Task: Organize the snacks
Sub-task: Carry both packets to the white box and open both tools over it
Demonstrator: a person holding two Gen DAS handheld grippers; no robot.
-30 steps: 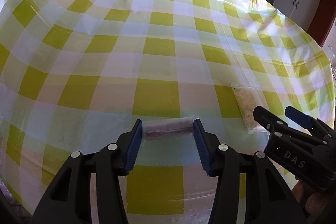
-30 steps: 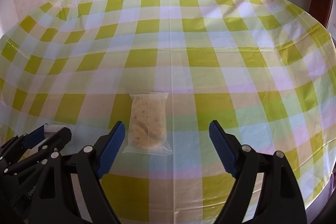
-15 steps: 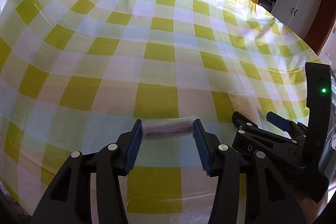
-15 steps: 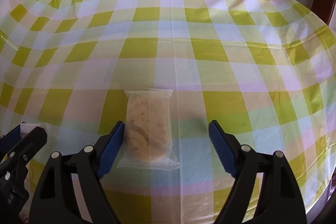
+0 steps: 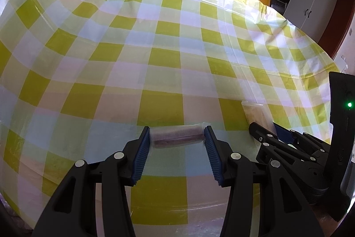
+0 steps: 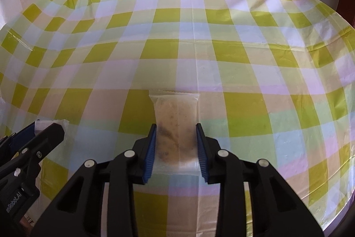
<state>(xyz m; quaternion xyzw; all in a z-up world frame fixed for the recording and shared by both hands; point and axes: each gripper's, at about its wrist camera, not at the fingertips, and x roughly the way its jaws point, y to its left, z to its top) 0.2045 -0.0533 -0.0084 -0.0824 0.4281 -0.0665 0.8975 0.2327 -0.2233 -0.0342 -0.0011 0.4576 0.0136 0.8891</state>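
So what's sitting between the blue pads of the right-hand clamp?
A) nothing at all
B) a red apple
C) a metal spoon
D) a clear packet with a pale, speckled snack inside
D: in the right wrist view the right gripper is closing with its blue pads at both sides of the clear packet lying on the checked tablecloth.

Two snack packs side by side on counter (image 6: 221, 14)

Rolled pack (image 5: 176, 136) lies crosswise at left btw left gripper (image 5: 176, 137) fingers; flat pack (image 6: 175, 123) (lengthwise) to its right, btw right gripper (image 6: 176, 137) fingers.
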